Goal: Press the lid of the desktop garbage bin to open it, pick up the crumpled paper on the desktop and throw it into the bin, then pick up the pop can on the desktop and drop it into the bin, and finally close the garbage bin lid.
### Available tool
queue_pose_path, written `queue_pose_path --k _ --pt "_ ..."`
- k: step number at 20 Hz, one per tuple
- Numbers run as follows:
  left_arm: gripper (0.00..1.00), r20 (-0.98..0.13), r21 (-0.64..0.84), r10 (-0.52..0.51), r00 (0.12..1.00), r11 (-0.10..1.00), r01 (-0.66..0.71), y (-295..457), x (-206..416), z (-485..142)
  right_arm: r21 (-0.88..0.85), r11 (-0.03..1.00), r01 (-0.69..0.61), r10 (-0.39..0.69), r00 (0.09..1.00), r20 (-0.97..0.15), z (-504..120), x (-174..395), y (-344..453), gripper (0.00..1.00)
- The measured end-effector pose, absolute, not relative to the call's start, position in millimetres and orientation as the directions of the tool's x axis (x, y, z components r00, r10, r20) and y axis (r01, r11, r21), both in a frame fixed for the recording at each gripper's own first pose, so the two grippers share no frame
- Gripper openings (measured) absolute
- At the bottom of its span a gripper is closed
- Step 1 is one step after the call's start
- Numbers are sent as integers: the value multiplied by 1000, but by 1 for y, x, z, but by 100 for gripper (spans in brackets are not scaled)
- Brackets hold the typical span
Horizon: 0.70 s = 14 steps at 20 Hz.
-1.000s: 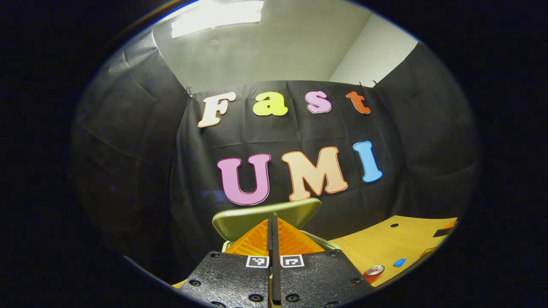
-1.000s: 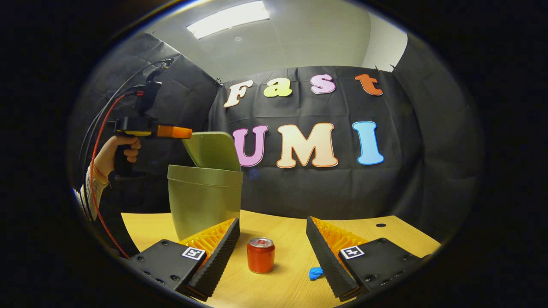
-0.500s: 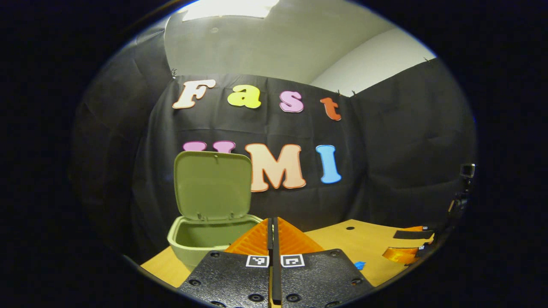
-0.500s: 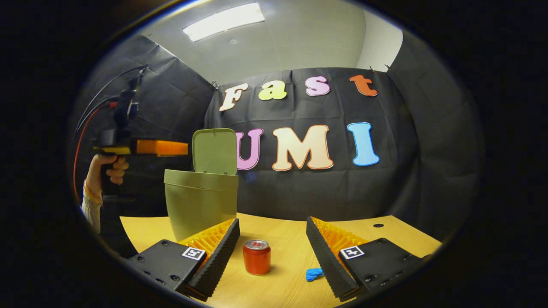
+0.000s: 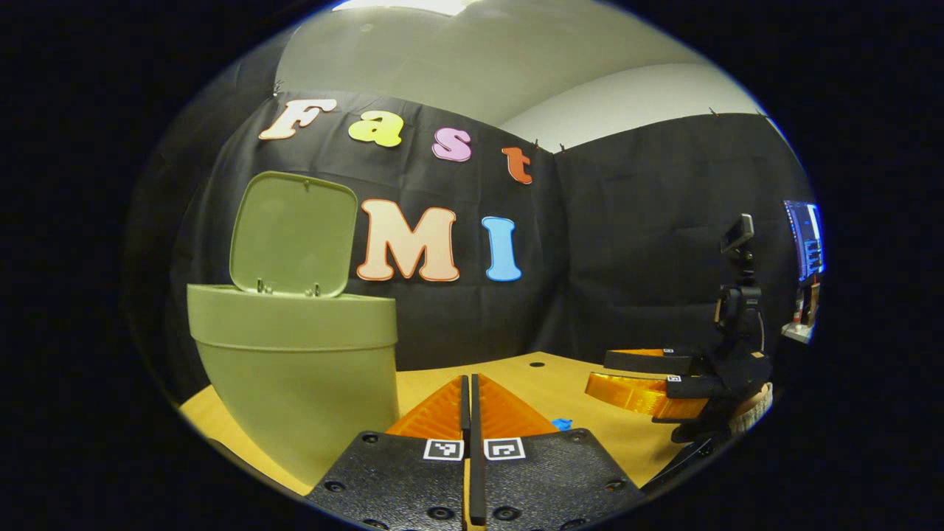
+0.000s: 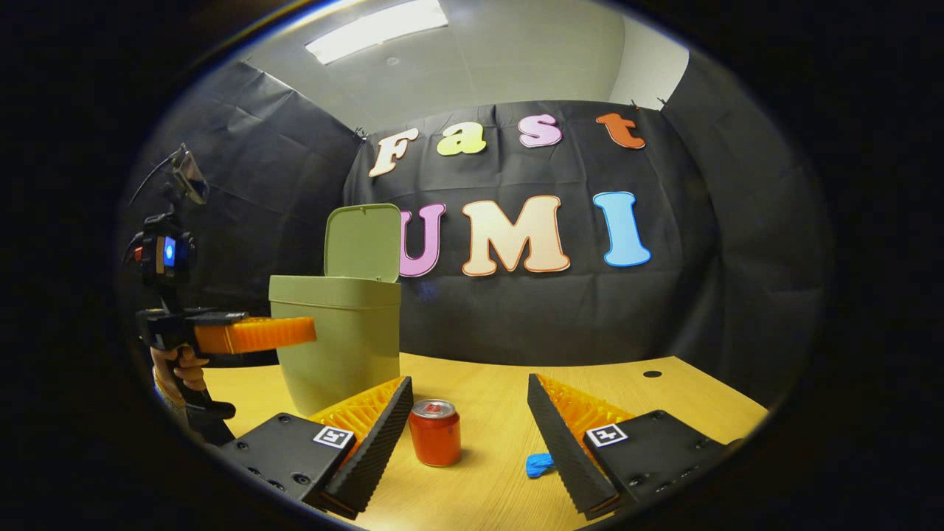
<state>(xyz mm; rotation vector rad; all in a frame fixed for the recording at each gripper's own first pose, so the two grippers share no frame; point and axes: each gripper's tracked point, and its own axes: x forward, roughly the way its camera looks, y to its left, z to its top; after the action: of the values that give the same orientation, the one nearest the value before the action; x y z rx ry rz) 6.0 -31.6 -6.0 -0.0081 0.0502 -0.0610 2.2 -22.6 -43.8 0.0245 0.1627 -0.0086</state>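
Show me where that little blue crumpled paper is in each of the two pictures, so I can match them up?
Left gripper view: the blue crumpled paper peeks out low at centre, on the table just right of this gripper's fingers.
Right gripper view: it lies low and right of centre, by the right-hand finger, right of the red can.
Shared landmark: the green bin, lid up.

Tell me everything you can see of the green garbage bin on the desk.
The garbage bin is olive green, apparently matte plastic, with a body tapering toward its base and a thicker band round the rim. Its rounded lid is open, standing nearly upright from hinges at the back edge. It stands upright on the wooden desk, before the black cloth wall. Nothing touches it; the left gripper hovers beside it.
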Motion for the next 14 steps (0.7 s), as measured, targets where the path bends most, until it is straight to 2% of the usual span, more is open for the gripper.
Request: queue_pose_path --k 7,8,9,12,13,14 --pt "1 -101 -18 -69 993 998 67 -21 3 -35 -9 1000 -2 0 960 -280 -88 13 -23 98" --pt "17 -99 -23 -80 992 997 78 -24 3 -36 -22 1000 5 -12 952 -306 -95 15 -29 98" --pt "27 -100 -22 -95 990 995 93 -28 4 -36 -29 1000 7 -17 943 -334 -102 16 -34 98" --pt "70 -103 24 -110 989 993 113 -30 3 -38 -25 1000 2 -12 911 -412 -117 21 -48 98" --pt "75 -103 37 -112 988 992 117 -31 3 -37 -17 1000 7 -14 897 -441 -124 21 -55 98" --pt "85 -102 46 -111 988 992 117 -31 3 -38 -10 1000 11 -14 883 -468 -130 23 -62 98"
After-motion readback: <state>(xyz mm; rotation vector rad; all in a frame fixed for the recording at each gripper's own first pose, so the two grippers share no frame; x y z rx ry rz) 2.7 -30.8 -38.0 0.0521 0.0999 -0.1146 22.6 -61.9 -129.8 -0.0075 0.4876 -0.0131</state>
